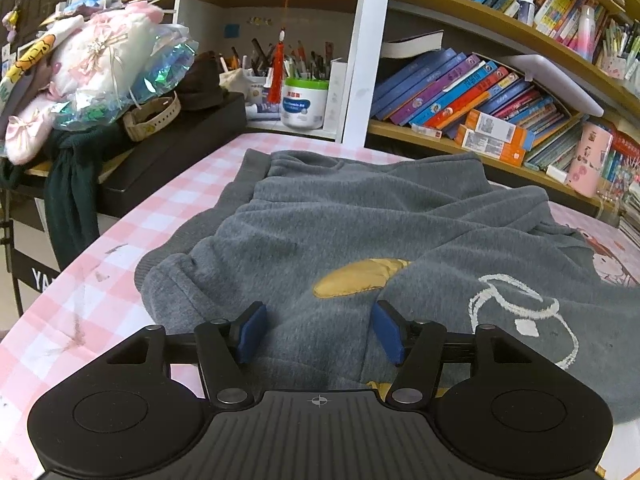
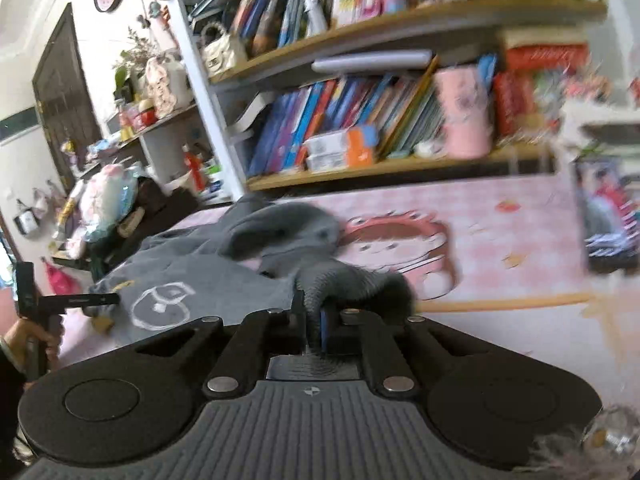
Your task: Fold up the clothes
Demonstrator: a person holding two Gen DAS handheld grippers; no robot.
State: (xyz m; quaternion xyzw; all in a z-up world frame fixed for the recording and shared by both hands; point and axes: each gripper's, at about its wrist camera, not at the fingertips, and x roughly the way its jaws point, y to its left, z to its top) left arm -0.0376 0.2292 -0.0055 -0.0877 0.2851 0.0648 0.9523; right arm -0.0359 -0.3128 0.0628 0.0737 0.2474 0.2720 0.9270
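The right gripper (image 2: 310,322) is clamped on a bunched grey edge of the sweatshirt (image 2: 208,280) — the cloth trails ahead and to its left across the pink checked table (image 2: 520,240). The left gripper (image 1: 318,330) hovers with jaws apart over the garment's near edge (image 1: 360,220), which stretches away toward the bookshelf (image 1: 480,92).
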